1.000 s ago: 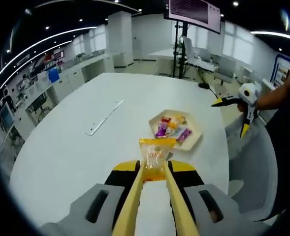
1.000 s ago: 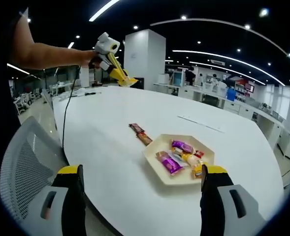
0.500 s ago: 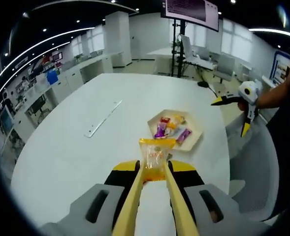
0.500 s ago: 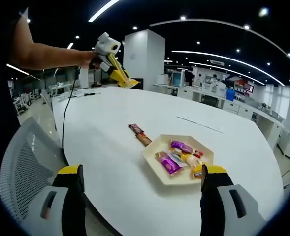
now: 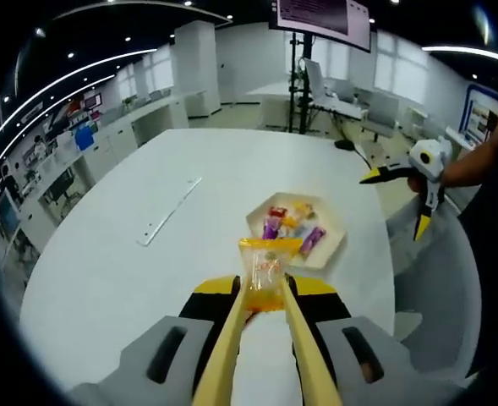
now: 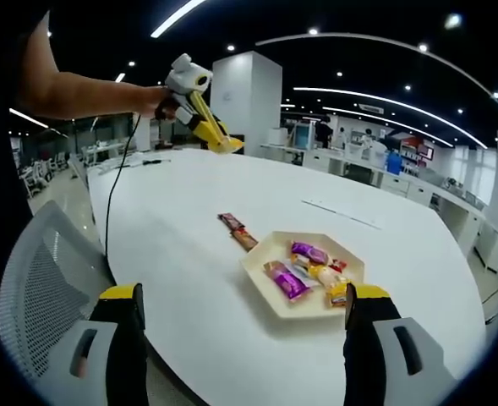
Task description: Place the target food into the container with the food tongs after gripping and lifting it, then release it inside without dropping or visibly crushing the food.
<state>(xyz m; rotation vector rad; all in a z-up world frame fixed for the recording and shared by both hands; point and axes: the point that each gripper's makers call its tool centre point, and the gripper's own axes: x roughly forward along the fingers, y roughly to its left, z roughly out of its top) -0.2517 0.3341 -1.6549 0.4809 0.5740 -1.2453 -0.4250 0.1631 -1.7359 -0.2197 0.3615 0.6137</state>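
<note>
My left gripper [image 5: 265,292] is shut on yellow food tongs [image 5: 232,347], whose tips pinch a yellow-orange snack packet [image 5: 266,264] in the air above the white table. Beyond the packet lies a beige hexagonal tray [image 5: 336,243] with several wrapped snacks. In the right gripper view the same tray [image 6: 276,247] sits mid-table, and the left gripper [image 6: 206,127] holds the packet [image 6: 228,145] high at the far left. My right gripper [image 6: 244,321] stands open and holds nothing, near the table's edge. It also appears at the right of the left gripper view [image 5: 391,208].
A brown snack bar [image 6: 236,230] lies on the table just left of the tray. A thin metal strip [image 5: 168,211] lies farther off. A grey mesh chair [image 6: 46,288] stands at the table's edge, and a cable [image 6: 112,203] hangs from the left gripper.
The left gripper with tongs and packet has shifted slightly towards the tray. The packet stays pinched. The right gripper has barely moved and stays open.
</note>
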